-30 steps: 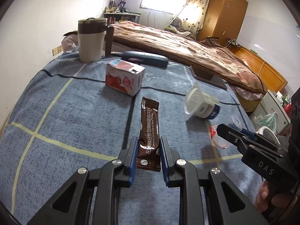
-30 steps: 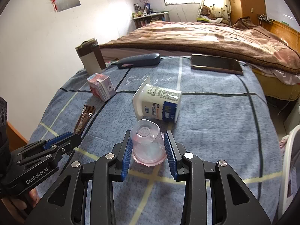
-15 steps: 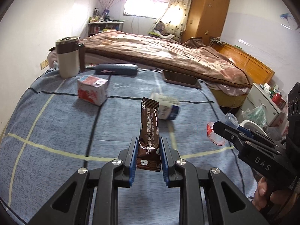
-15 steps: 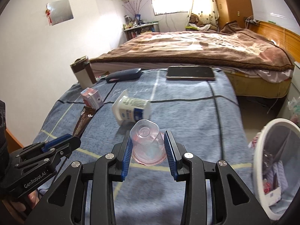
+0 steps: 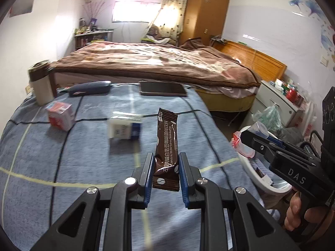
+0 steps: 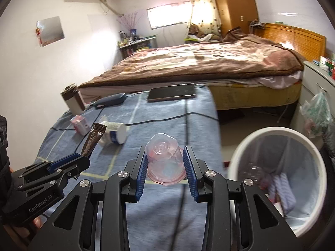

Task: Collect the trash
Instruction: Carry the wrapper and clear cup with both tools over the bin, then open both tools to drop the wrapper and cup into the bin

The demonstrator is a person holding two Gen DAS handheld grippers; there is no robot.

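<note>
On the table (image 5: 41,167) we see a carton (image 5: 59,115) at the left and a tipped cup (image 5: 124,127) to its right. Behind them lie a case (image 5: 90,87) and, to its right, a tablet (image 5: 163,89). A mug (image 5: 40,83) stands at the far left. The bin (image 6: 278,179) stands right of the table, the bed (image 5: 157,62) behind it.

Motion blur smears the yogurt cup (image 5: 125,128), and the white bin's (image 6: 247,146) contents stay unclear.
</note>
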